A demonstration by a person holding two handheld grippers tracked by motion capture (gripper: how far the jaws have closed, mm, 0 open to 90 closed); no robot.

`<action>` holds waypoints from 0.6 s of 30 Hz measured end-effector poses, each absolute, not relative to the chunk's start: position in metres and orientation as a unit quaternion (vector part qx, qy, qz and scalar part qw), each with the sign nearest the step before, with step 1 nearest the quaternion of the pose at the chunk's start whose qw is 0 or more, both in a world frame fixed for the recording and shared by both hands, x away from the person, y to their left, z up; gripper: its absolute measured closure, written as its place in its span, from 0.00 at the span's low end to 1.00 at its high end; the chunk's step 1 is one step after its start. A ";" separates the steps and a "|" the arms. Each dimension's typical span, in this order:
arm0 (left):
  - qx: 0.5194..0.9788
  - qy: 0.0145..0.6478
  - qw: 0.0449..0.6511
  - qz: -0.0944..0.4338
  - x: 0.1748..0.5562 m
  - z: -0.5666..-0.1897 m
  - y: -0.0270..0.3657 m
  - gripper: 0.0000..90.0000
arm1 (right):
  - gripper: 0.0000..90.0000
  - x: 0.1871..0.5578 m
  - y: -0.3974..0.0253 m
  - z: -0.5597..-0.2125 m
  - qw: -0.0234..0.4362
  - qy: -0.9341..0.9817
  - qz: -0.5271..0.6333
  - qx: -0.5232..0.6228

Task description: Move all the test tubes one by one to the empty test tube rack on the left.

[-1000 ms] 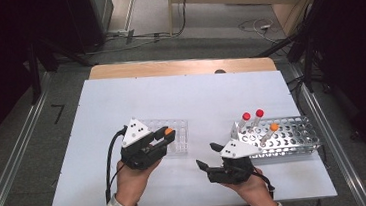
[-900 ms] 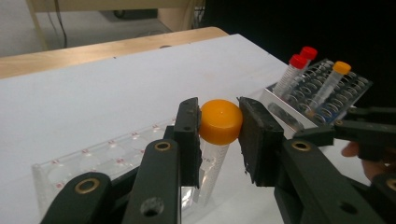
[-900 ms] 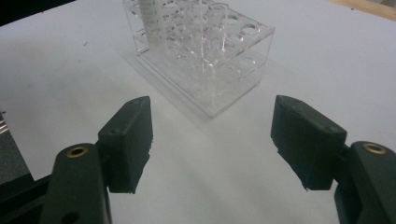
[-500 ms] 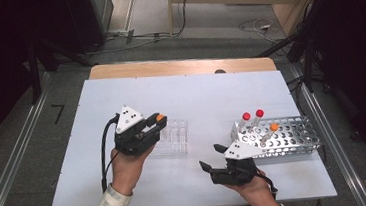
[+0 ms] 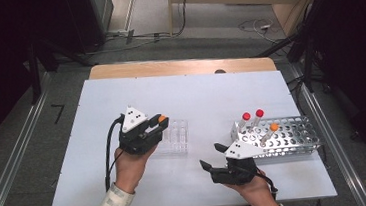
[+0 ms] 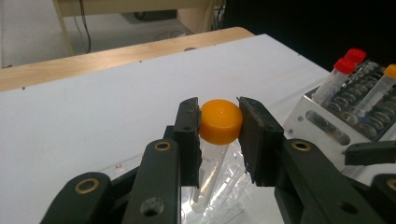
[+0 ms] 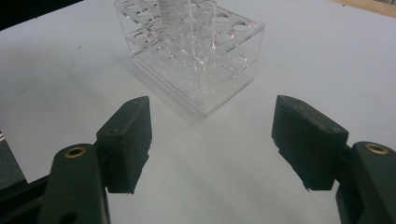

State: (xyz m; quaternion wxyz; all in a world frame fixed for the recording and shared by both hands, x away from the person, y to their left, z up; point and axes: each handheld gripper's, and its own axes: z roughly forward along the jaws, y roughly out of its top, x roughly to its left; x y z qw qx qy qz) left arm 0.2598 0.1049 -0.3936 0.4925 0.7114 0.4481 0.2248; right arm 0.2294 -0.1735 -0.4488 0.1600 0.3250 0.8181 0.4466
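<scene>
Clearly, the left gripper (image 6: 219,126) is clamped on the orange cap of a clear tube (image 6: 220,122); the left gripper view shows both black jaws pressed against the cap's 2 sides at the centre of the frame, with the tube's body hanging down between them over the clear plastic rack (image 6: 229,186) at the bottom centre. From the high view the same gripper (image 5: 159,125) sits left of centre, held in the person's left hand (image 5: 131,170), and the orange cap is a small dot at its tip, above the left edge of the clear rack (image 5: 176,136); the tube's body cannot be made out there. The right gripper (image 7: 212,140) has its jaws spread wide apart with nothing between them, hovering over bare white table (image 7: 327,56), and its view looks toward the clear rack (image 7: 196,51) at the upper centre of the frame. In the high view this gripper (image 5: 213,155) lies at the lower centre-right, just beside the metal rack (image 5: 294,138). That metal rack holds 2 red-capped tubes (image 5: 252,117) and 1 orange-capped tube (image 5: 270,130), all tilted; the left gripper view shows them at its upper right edge.
</scene>
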 end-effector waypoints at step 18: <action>0.727 0.459 0.470 0.202 0.262 -0.418 0.100 0.72 | 0.30 0.228 -0.175 -0.450 0.165 0.818 0.446 0.324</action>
